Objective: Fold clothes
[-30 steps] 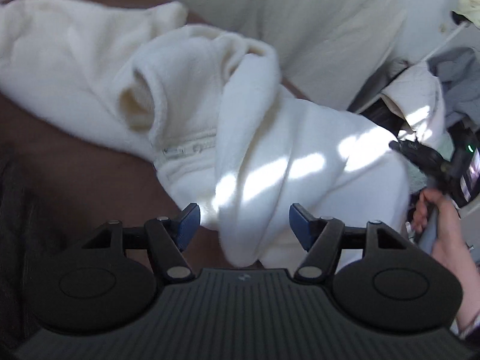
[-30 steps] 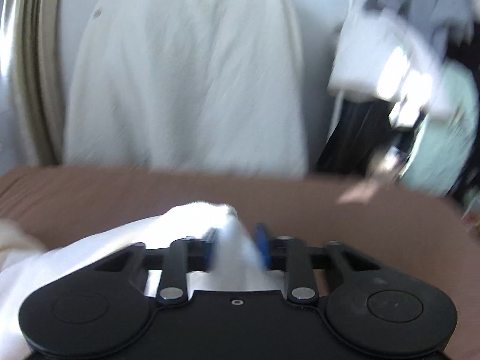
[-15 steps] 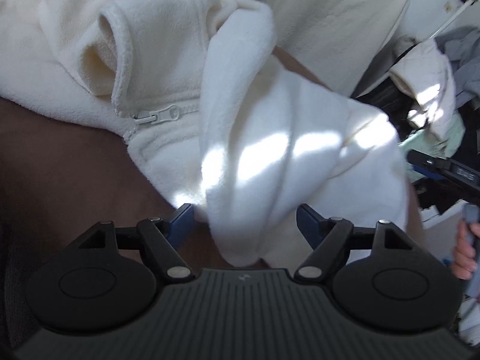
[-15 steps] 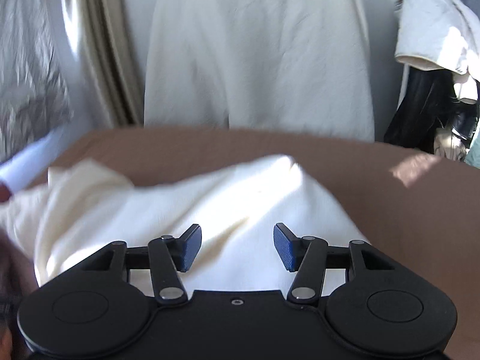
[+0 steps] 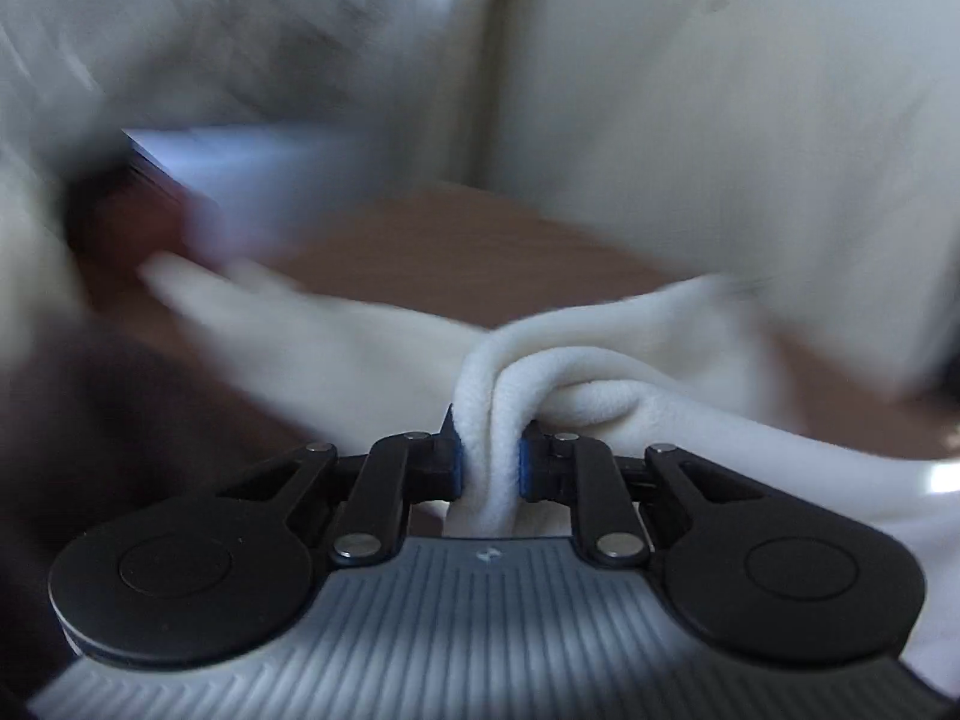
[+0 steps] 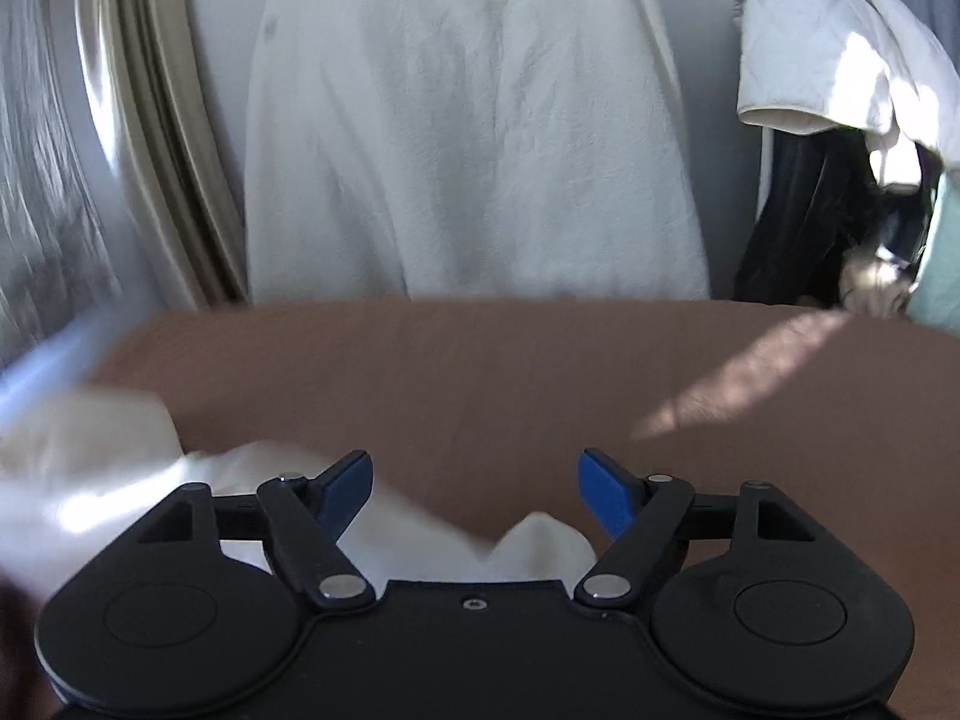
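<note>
Lying across the brown bed cover (image 6: 480, 384), with a pale sheet (image 6: 468, 120) draped upright behind: cream fleece garment (image 5: 372, 354), spread from the left of the bed toward the near edge; long axis judged roughly left to right across the cover in the left wrist view, though blur prevents certainty; which end is collar and which hem cannot be told here.

Handling, as judgement: soft, thick, limp and light; no stiffness to hold a crease; pile likely grippy rather than slippery; not fragile; bunches readily, so best taken at a hem or corner edge rather than mid-panel, and laid flat before each fold.

Left gripper (image 5: 489, 468): jaws just drawn in, now clamped on a doubled fold of the fleece; fabric looped up and over between the blue pads (image 5: 457, 468); hold appears secure.

Right gripper (image 6: 474, 492): jaws just spread, now standing wide; nothing gripped; a low peak of the fleece lying beneath and between, not touching either pad.
</note>
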Demonstrator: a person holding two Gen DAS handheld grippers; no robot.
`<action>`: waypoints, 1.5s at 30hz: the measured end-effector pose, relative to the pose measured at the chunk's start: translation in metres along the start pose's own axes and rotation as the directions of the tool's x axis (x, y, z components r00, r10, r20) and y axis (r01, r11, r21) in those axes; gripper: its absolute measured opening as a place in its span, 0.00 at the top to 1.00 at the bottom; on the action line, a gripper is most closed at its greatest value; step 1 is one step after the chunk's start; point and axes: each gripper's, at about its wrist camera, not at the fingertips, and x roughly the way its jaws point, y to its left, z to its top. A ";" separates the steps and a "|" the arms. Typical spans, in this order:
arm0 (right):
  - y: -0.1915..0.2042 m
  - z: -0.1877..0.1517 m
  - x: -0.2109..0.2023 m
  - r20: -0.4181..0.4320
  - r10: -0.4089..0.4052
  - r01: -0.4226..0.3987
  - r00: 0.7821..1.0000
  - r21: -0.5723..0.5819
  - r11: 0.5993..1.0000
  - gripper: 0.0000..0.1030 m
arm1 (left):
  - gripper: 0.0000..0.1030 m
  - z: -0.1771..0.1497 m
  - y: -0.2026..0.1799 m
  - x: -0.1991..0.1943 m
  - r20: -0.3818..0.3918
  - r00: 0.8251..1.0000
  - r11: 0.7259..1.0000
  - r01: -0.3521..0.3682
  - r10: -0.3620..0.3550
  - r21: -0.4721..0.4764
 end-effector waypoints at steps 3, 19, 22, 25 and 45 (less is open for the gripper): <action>-0.013 0.001 -0.011 0.071 0.026 -0.032 0.997 0.078 0.996 0.22 | 0.85 -0.001 0.008 0.004 0.017 0.997 0.997 -0.074 0.074 -0.030; 0.013 -0.103 0.054 -0.316 0.316 -0.195 0.895 0.360 0.912 0.19 | 0.85 0.024 0.039 -0.026 0.178 0.966 0.975 -0.162 0.188 -0.151; 0.035 -0.120 0.026 -0.362 0.378 -0.309 0.852 0.234 0.922 0.45 | 0.85 0.027 0.054 -0.022 0.140 0.980 0.972 -0.112 0.142 -0.204; 0.048 -0.130 -0.006 -0.385 0.419 -0.400 0.822 0.131 0.907 0.52 | 0.84 0.027 0.065 -0.019 0.102 0.990 0.968 -0.075 0.101 -0.238; 0.144 -0.113 -0.095 -0.485 0.517 -0.587 0.705 0.010 0.810 0.49 | 0.66 0.036 0.098 -0.060 0.287 0.958 0.948 0.100 -0.009 -0.304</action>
